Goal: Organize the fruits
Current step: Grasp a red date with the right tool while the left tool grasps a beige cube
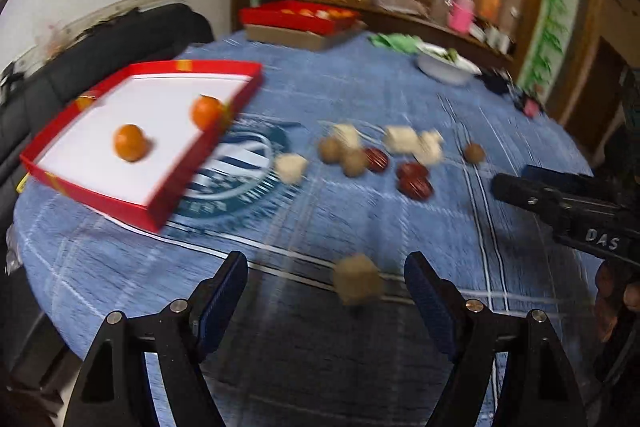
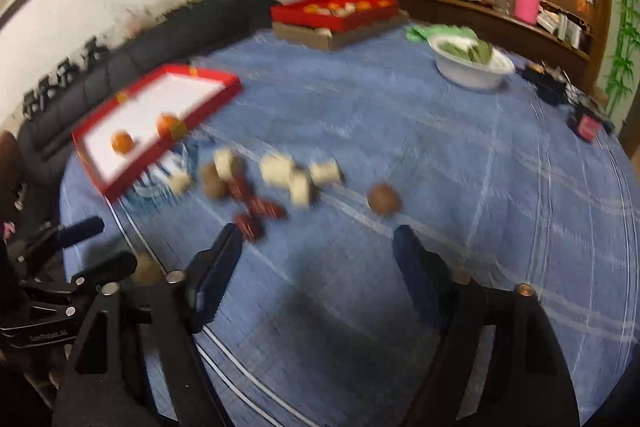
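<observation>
A red tray (image 1: 100,195) with a white floor lies at the table's left and holds two oranges (image 1: 130,143). It also shows in the right wrist view (image 2: 108,183). Loose brown round fruits (image 1: 331,149), pale foam-wrapped fruits (image 1: 401,138) and dark red fruits (image 1: 414,183) lie mid-table. One brown fruit (image 1: 357,279) sits between the fingers of my open left gripper (image 1: 326,275), not clamped. My right gripper (image 2: 318,243) is open and empty, a lone brown fruit (image 2: 384,200) just beyond it. Both views are blurred.
A second red tray of fruit (image 2: 334,19) rests on a cardboard box at the far edge. A white bowl of greens (image 2: 472,69) stands far right. A black sofa (image 2: 120,67) runs along the left. Small dark items (image 2: 586,125) lie at the right edge.
</observation>
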{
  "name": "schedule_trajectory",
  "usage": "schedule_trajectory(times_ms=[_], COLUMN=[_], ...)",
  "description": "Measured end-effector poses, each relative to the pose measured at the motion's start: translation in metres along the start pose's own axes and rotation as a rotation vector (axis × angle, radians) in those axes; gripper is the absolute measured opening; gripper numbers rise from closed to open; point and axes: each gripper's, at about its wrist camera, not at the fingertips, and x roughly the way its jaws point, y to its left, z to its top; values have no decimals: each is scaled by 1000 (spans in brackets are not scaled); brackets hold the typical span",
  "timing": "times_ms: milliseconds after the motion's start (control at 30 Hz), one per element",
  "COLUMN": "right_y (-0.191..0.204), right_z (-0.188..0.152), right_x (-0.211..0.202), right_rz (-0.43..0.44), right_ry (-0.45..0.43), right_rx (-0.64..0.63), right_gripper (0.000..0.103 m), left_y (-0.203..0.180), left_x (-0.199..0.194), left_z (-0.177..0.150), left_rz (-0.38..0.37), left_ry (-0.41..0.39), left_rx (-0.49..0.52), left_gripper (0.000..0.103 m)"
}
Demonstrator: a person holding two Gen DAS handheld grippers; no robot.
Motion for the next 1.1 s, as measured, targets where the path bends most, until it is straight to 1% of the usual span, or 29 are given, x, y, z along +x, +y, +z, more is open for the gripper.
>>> schedule_trajectory(times_ms=[67,100,267,333,367,400,433,500,533,600,667,700,733,800,967,1100], right_y=[2,5,30,40,45,47,48,54,55,56,52,49,46,43,33,31], right_z=[-5,-6,0,4,5,7,7,7,8,9,8,9,9,8,4,4], right_x=[5,7,25,33,41,50,56,64,67,67,64,62,58,51,40,35], right_rz=[4,7,75,96,99,102,110,111,106,105,102,106,111,112,134,154], right_ry=[23,26,49,58,77,99,114,124,124,121,111,108,102,82,55,28], right_rx=[-18,-29,-94,-116,-121,-118,-115,-121,-126,-126,-112,-101,-93,-85,-46,-33], right_gripper=[62,59,58,41,37,28,21,18,18,17,17,17,17,17,17,17], left_y=[-7,-9,-8,-7,-6,-6,-6,-6,-6,-6,-6,-6,-6,-4,-4,1], left_x=[-1,-2,1,3,4,5,6,10,11,15,18,19,19,20,20,18], left_z=[-2,-2,-1,-2,-2,-2,-2,-3,-3,-3,-3,-3,-2,1,2,3], left_rz=[-6,0,21,23,23,24,25,26,26,33,35,36,38,10,-4,-38], left_ry=[-1,-6,-5,2,3,3,5,12,17,27,28,23,20,24,25,25], left_rx=[9,12,8,7,6,7,10,10,10,10,4,3,0,-13,-18,-46], left_gripper=[77,77,77,77,77,77,77,76,74,62,59,50,45,24,21,21])
